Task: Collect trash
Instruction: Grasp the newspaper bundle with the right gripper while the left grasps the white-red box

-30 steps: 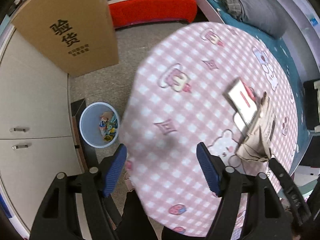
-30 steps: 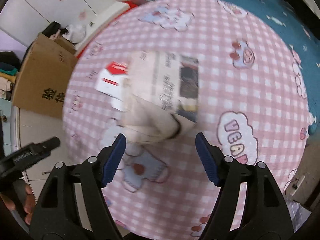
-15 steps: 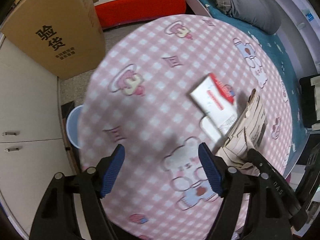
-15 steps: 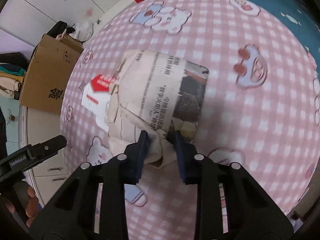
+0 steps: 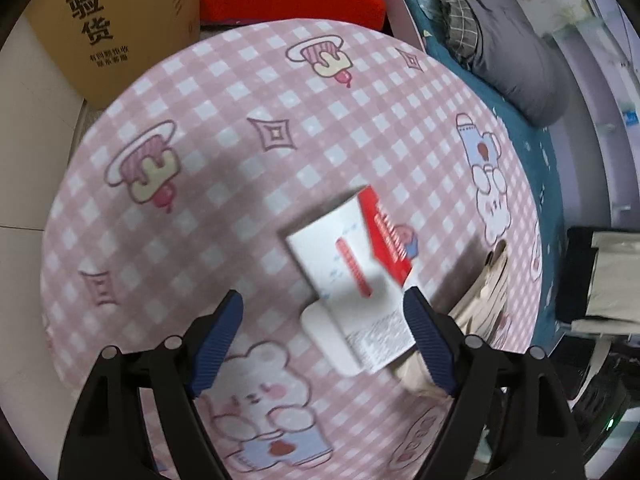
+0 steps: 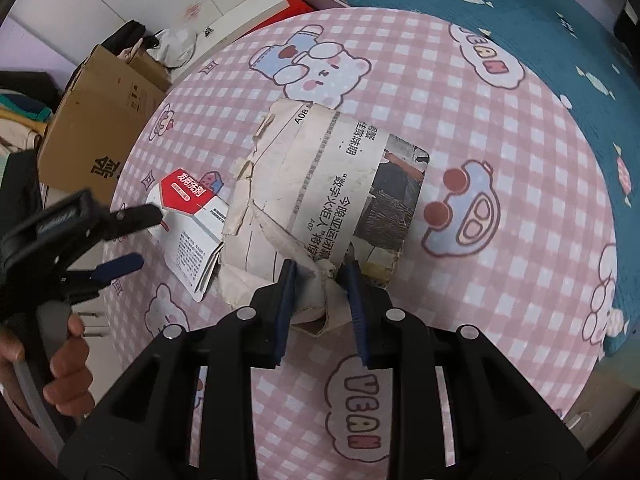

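Observation:
A crumpled newspaper [image 6: 340, 184] lies on the round table with the pink checked cloth [image 6: 500, 140]. My right gripper [image 6: 320, 276] is shut on the paper's torn near edge. Beside it lies a flat white and red carton [image 5: 352, 272], which the right wrist view shows partly under the paper's left side [image 6: 188, 216]. My left gripper [image 5: 322, 300] points down over the carton. Its jaws are opening, the carton's near end shows between them, and the pads do not press on it. The newspaper [image 5: 480, 300] shows just right of that gripper. In the right wrist view the left gripper [image 6: 146, 238] hangs at the carton's left end.
A brown cardboard box [image 5: 112, 28] stands on the floor beyond the table, with a red bench [image 5: 288, 0] next to it. A bed with a teal cover [image 6: 560, 40] and a grey blanket [image 5: 500, 40] runs along the far side. A hand [image 6: 68, 360] holds the left gripper's grip.
My right gripper has shut on the newspaper's edge. My left gripper has moved across the table from over the bin side to above the carton, and the blue bin has left its view.

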{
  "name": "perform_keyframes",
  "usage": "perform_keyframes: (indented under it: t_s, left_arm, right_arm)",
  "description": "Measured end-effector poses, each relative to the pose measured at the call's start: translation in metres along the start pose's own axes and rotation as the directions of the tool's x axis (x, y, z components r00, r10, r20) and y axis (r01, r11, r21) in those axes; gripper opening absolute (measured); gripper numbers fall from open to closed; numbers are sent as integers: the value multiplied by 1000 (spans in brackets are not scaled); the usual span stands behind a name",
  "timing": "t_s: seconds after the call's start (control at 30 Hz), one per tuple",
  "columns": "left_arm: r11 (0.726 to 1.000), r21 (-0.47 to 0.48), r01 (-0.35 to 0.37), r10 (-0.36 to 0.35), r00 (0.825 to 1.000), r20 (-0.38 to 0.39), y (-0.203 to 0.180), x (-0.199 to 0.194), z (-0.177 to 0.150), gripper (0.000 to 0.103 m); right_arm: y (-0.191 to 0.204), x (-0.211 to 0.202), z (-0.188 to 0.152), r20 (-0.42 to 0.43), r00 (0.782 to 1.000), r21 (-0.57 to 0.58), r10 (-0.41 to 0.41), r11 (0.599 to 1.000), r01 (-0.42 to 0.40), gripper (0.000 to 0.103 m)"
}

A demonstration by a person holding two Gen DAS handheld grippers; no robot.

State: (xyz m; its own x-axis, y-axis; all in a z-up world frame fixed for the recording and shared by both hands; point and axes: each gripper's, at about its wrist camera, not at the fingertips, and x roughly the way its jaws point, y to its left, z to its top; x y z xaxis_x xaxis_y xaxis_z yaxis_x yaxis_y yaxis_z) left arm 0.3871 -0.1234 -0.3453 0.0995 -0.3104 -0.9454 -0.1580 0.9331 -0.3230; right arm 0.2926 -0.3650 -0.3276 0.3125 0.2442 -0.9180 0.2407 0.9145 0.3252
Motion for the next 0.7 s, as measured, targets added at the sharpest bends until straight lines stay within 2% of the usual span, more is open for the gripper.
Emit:
perform_keyframes:
  t_s: [0.17, 0.27, 0.33, 0.43, 0.47, 0.5, 0.53, 0.57, 0.63, 0.7]
  left_arm:
    - [1000, -15, -19, 20, 1000, 5, -6, 11, 8, 80]
    - [999, -9, -31, 31, 999, 15, -12, 14, 12, 86]
    - [998, 10, -62, 61, 998, 9, -19, 18, 15, 87]
    - [986, 88, -144, 145, 989, -1, -28, 23, 15, 86]
    - [977, 109, -181, 182, 983, 3, -31, 24, 14, 83]
    - [972, 124, -202, 202, 979, 13, -33, 23, 13, 74]
    - [972, 143, -189, 188, 982, 17, -36, 22, 12, 67]
    - [975, 144, -172, 172, 985, 11, -36, 21, 12, 64]
    - [987, 114, -115, 115, 993, 2, -30, 16, 14, 52]
    - [995, 86, -51, 51, 999, 2, -22, 8, 16, 44]
  right_arm:
    - [5, 4, 8, -11, 1000, -20, 16, 1000, -16, 26]
    - [8, 5, 11, -10, 1000, -27, 15, 1000, -15, 26]
    - [9, 6, 12, -12, 1000, -28, 16, 999, -16, 26]
    - [12, 7, 15, -12, 1000, -32, 12, 999, -12, 26]
    - [12, 7, 15, -12, 1000, -32, 12, 999, -13, 26]
    - [12, 6, 15, -12, 1000, -32, 13, 999, -14, 26]
    - [14, 6, 14, -11, 1000, -34, 14, 999, -15, 26]
    - [16, 5, 14, -10, 1000, -36, 17, 999, -17, 26]
    - [21, 3, 13, -10, 1000, -43, 22, 999, -22, 26]
    - [28, 2, 11, -9, 1000, -46, 26, 999, -27, 26]
